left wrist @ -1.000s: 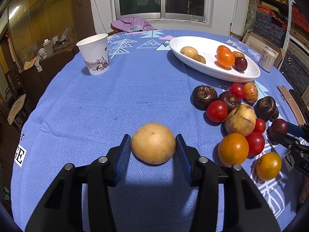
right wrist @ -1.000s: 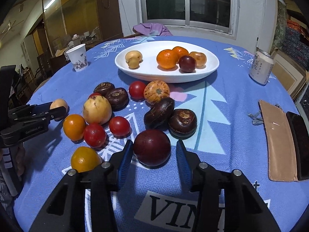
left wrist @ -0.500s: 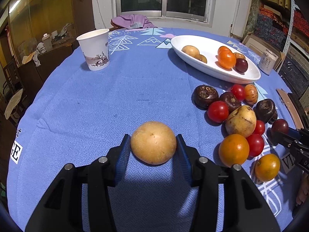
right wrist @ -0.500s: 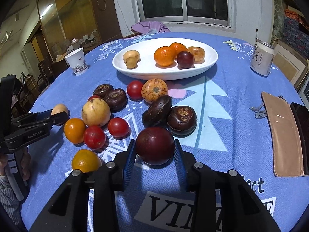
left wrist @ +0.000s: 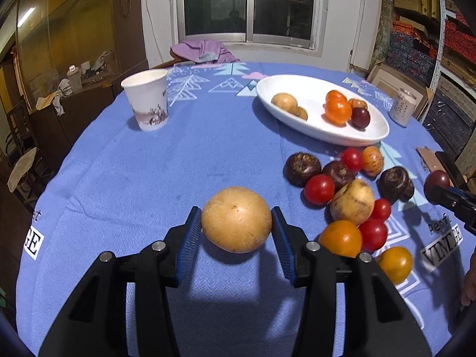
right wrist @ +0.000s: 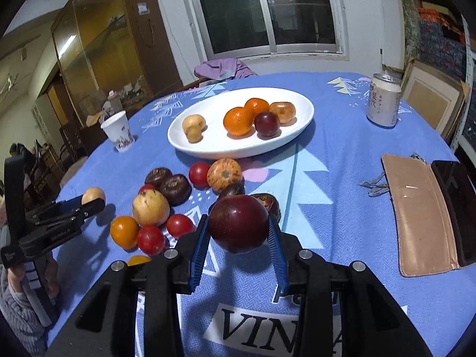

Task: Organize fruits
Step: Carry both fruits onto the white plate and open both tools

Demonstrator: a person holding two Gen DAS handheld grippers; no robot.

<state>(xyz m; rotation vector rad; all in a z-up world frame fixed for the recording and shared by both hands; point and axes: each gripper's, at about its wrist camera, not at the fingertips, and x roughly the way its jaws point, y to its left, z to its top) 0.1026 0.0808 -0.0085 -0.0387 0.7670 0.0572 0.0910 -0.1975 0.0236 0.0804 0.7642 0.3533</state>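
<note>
My left gripper (left wrist: 236,229) is shut on a round tan fruit (left wrist: 236,218) and holds it above the blue tablecloth. My right gripper (right wrist: 239,235) is shut on a dark red plum (right wrist: 238,223) and holds it above the cloth. A white oval dish (left wrist: 322,132) (right wrist: 208,148) at the back holds several fruits. A heap of loose fruits, tomatoes, oranges and dark brown ones (left wrist: 342,190) (right wrist: 166,205), lies on the cloth between the grippers. The left gripper with its fruit also shows in the right wrist view (right wrist: 92,199); the right gripper with the plum shows in the left wrist view (left wrist: 437,184).
A paper cup (left wrist: 147,102) stands at the back left. A drink can (right wrist: 383,104) stands at the back right. A tan wallet (right wrist: 416,214) and a dark phone (right wrist: 458,208) lie on the right. A purple cloth (right wrist: 223,68) hangs at the far edge.
Both grippers closed on their fruits and lifted them off the cloth. The views rose and tilted up.
</note>
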